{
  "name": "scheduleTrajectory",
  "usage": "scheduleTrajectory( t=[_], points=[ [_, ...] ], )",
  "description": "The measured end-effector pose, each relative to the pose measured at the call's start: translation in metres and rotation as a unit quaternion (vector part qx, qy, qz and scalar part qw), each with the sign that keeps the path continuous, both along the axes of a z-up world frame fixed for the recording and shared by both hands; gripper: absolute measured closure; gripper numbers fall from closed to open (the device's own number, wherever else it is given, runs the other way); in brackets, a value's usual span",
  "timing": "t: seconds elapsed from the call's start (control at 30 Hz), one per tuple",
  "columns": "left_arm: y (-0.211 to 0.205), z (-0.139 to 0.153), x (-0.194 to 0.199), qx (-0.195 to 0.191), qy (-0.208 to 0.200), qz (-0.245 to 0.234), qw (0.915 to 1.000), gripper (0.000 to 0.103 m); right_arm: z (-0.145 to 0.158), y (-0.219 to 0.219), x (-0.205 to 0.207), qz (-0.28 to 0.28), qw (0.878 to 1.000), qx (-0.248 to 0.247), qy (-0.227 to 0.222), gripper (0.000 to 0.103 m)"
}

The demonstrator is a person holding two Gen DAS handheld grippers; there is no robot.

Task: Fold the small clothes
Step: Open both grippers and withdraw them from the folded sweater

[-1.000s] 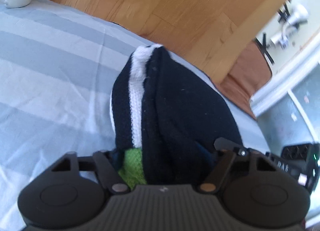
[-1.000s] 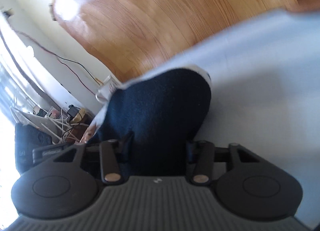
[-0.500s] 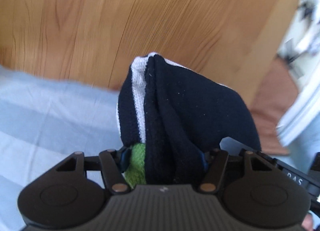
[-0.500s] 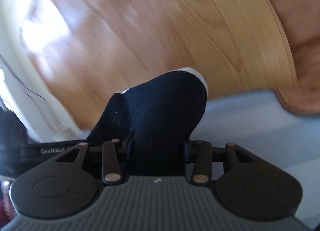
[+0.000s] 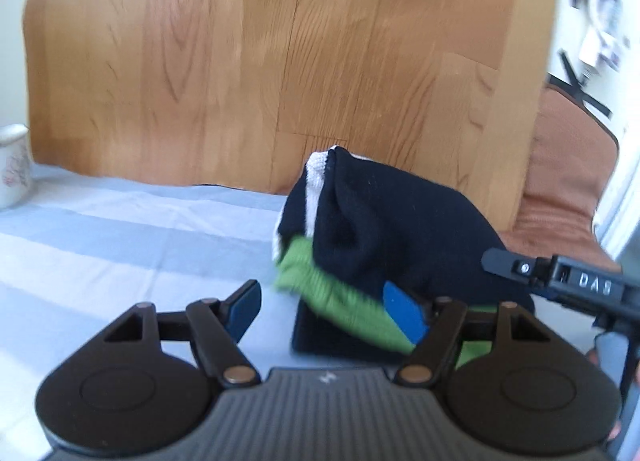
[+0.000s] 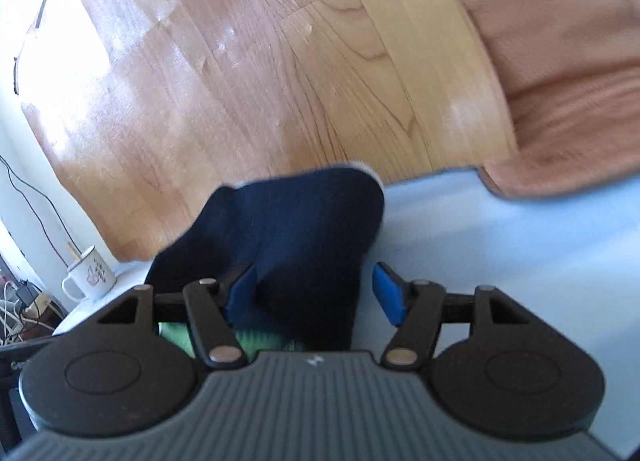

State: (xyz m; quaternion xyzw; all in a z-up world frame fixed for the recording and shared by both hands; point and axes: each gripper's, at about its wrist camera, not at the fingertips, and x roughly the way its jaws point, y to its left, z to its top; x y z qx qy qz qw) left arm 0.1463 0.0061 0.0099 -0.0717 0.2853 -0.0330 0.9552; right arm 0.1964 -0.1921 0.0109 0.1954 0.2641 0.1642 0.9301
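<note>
A small dark navy knit garment (image 5: 384,233) with a white stripe and a green band lies bunched on the light blue striped cloth (image 5: 120,245) near its far edge. My left gripper (image 5: 324,309) is open, its blue pads spread; the garment lies against the right pad. The garment also shows in the right wrist view (image 6: 296,245), between the spread blue pads of my open right gripper (image 6: 316,293). The tip of the right gripper shows in the left wrist view (image 5: 560,277), beside the garment.
A white enamel mug (image 6: 90,277) stands at the cloth's far left; it also shows in the left wrist view (image 5: 12,177). Beyond the cloth edge is wooden floor (image 5: 280,61). A brown cushion (image 6: 560,61) lies at the right. Cables and clutter (image 6: 20,301) sit low left.
Both grippers have opened and let go of the garment, which has dropped onto the cloth. Both views have tilted so that more floor shows.
</note>
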Motion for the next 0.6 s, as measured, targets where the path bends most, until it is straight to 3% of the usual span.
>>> scheduleTrajectory(
  t=[0.4, 0.6],
  points=[
    [-0.01, -0.028, -0.089, 0.057, 0.015, 0.02, 0.9981, 0.033, -0.005, 0.016, -0.13, -0.04, 0.995, -0.092, -0.02, 0.035],
    [-0.012, -0.03, -0.111, 0.074, -0.003, 0.032, 0.9968, 0.033, -0.012, 0.01, -0.148, -0.055, 0.996, -0.071, -0.003, 0.035]
  ],
)
